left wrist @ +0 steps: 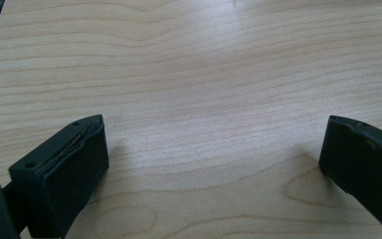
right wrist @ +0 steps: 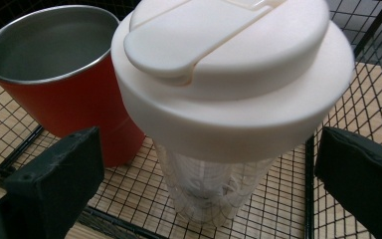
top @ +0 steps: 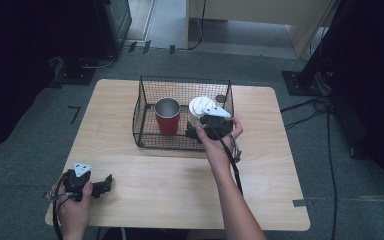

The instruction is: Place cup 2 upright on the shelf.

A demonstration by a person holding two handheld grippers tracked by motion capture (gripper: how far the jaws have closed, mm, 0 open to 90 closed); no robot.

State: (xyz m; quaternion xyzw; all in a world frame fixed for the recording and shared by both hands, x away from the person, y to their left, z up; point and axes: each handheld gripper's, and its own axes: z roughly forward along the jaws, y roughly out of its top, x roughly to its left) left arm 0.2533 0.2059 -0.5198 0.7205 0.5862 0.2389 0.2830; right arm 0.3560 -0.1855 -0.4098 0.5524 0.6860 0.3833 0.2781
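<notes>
shaker upright in basket, right half, just beside red cup | right gripper at basket's near rim, released, jaws wide either side of shaker | left gripper released on bare table near left-front edge | no readable writing

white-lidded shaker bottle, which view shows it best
The right gripper view: the shaker bottle is close up, with its white flip lid and clear body standing in the wire basket beside the red cup. In the high view just the lid peeks out behind the right gripper.
</notes>
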